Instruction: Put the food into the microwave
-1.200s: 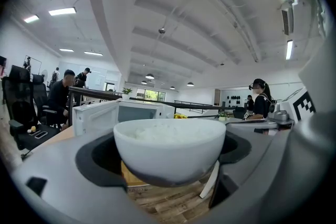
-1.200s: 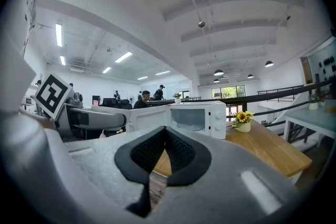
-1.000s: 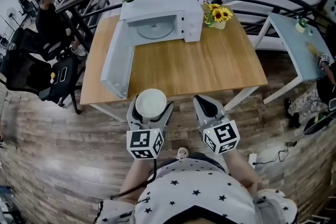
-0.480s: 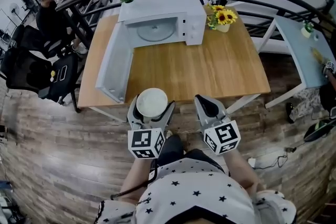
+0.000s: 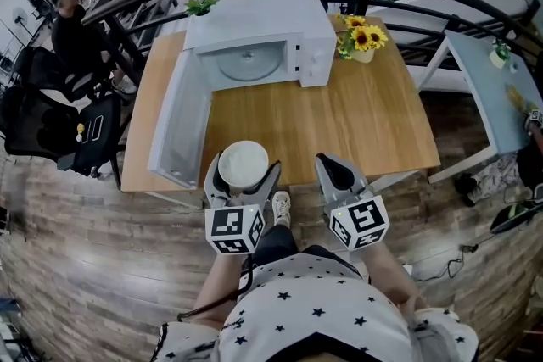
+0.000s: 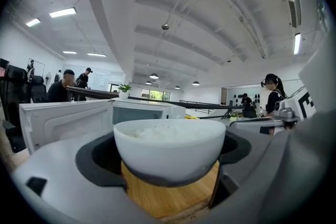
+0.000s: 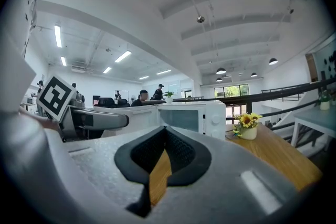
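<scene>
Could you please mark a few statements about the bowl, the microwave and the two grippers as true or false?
1. The left gripper grips a white bowl of rice. True.
2. The white microwave has its door shut. False: the door stands open.
3. The right gripper carries a spoon. False: its jaws are together, with nothing between them.
4. A pot of yellow sunflowers stands by the microwave on the wooden table. True.

The wooden table [image 5: 339, 127] carries an open microwave [image 5: 254, 21] and a sunflower pot [image 5: 363, 45].
</scene>
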Motion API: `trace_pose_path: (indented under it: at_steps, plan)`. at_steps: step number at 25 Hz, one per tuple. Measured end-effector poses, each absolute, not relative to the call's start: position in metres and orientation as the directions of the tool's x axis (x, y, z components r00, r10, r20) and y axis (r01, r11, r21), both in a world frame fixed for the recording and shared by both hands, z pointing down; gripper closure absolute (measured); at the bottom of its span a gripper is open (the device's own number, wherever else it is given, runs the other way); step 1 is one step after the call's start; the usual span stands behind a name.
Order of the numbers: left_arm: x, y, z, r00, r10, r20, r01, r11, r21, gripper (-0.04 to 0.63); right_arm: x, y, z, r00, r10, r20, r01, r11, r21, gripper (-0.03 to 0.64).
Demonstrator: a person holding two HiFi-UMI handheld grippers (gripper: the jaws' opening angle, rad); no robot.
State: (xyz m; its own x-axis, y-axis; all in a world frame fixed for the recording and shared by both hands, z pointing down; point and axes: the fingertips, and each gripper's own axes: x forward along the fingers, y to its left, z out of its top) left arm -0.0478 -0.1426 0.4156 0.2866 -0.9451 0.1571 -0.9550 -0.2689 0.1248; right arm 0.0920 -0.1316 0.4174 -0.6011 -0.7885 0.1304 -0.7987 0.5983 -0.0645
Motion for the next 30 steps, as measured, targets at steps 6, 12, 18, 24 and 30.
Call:
trace_pose_path:
  at_steps: [6,12,18,24,30]
  plan:
    - [-0.056,-0.198,0.417,0.287,-0.944,0.159,-0.955,-0.269,0.129,0.071,0.081,-0.183,0.416,-0.602,-0.787,0.135,-0.797,0.601,-0.056,0.612]
    - [-0.064,-0.255,0.416,0.289,-0.942,0.167,-0.954,-0.271,0.125,0.071,0.071,-0.236,0.41,-0.604,-0.784,0.144,-0.795,0.605,-0.045,0.611]
    - [-0.073,-0.307,0.421,0.294,-0.937,0.188,-0.954,-0.276,0.119,0.071,0.063,-0.285,0.411,-0.602,-0.782,0.16,-0.796,0.603,-0.05,0.611]
    - [-0.078,-0.35,0.432,0.299,-0.931,0.209,-0.953,-0.28,0.113,0.071,0.055,-0.325,0.42,-0.603,-0.778,0.178,-0.795,0.604,-0.055,0.612]
    - [-0.082,-0.386,0.444,0.301,-0.927,0.226,-0.953,-0.282,0.111,0.071,0.049,-0.353,0.428,-0.605,-0.771,0.199,-0.793,0.607,-0.06,0.611]
